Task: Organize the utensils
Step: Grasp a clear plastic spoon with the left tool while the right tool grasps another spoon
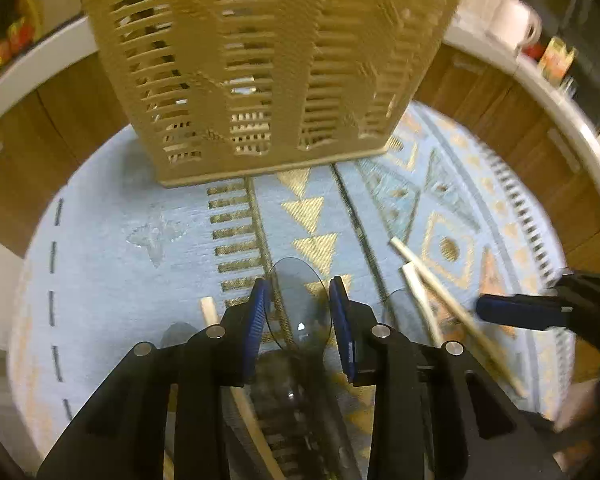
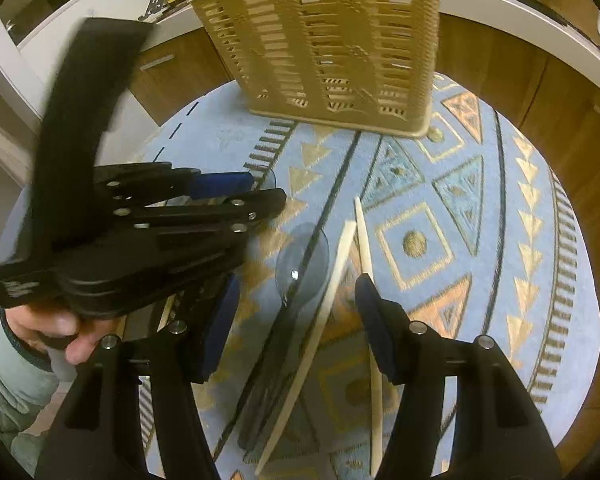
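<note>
A clear plastic spoon (image 1: 300, 312) lies with its bowl between the blue pads of my left gripper (image 1: 300, 294), which touch both its edges. Seen from the right wrist view, my left gripper (image 2: 260, 190) has the bowl poking out at its tip. My right gripper (image 2: 296, 312) is open over a second clear spoon (image 2: 304, 258) and two cream chopsticks (image 2: 334, 280), without gripping either. These chopsticks (image 1: 424, 276) lie to the right in the left wrist view, near a right gripper finger (image 1: 516, 312). Another pale stick (image 1: 209, 310) lies left of my left gripper. A beige slotted utensil basket (image 1: 268, 60) (image 2: 332, 40) stands at the rug's far side.
Everything rests on a round blue rug with gold patterns (image 1: 108, 232) (image 2: 500, 208). Wooden cabinet fronts (image 1: 72, 100) under a white counter ring it. A white mug (image 1: 516, 24) stands on the counter. A person's hand (image 2: 60, 328) holds the left gripper.
</note>
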{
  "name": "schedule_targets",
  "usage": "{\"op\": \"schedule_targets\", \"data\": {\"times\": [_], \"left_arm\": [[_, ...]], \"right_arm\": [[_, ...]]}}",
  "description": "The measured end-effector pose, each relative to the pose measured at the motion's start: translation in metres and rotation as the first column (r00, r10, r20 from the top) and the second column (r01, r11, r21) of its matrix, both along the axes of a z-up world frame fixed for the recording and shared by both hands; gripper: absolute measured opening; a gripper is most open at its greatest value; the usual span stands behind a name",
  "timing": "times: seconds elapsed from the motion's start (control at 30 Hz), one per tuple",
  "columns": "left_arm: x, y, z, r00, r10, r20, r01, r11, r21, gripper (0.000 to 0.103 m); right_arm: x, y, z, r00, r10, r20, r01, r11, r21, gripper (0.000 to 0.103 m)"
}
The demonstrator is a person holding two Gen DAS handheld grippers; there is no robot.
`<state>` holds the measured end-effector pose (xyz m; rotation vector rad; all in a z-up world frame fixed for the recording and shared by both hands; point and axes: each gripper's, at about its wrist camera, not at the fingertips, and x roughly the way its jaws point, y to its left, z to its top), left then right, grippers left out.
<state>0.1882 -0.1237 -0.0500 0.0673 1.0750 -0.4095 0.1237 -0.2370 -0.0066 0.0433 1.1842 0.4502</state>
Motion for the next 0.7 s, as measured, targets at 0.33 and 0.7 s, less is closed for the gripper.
{"op": "schedule_targets", "data": {"times": [0.33,0.7], "left_arm": [[0.006,0.039,0.016,1.0,0.02,0.02,-0.017,0.991,-0.129,0.03],[0.001,0.046,0.019,0.999,0.001,0.034,0.004,0.988,-0.152,0.03]], "right_arm": [[0.024,0.027,-0.015,0.999,0.036,0.002,-0.036,0.996,-0.079,0.051],[0.023,0.039,-0.025,0.998,0.055,-0.026,-0.058,0.99,-0.129,0.038]]}}
